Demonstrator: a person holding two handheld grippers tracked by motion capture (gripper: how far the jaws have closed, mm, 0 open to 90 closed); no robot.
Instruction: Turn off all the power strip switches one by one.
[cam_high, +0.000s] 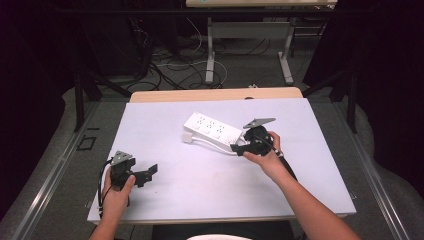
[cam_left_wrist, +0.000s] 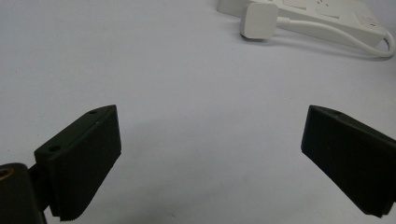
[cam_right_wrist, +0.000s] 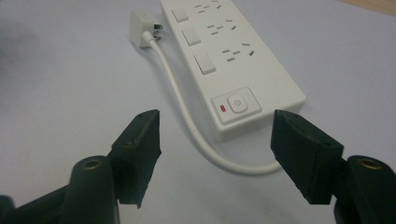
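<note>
Right gripper (cam_right_wrist: 215, 154) gaped wide, nothing held, smooth white oblong power strip (cam_right_wrist: 233, 60) just ahead, left gripper (cam_left_wrist: 210, 158) also wide, empty.

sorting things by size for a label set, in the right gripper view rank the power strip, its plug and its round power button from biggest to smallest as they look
1. power strip, by far the largest.
2. plug, a small white block at the cable's far end; being farther from the camera shrinks it somewhat.
3. power button, smallest though nearest.

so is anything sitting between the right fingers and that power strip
Nothing visible. The right gripper stands open just short of the power strip, at its switch end. Between the fingers lie only bare table and a loop of the strip's own white cable.
</note>
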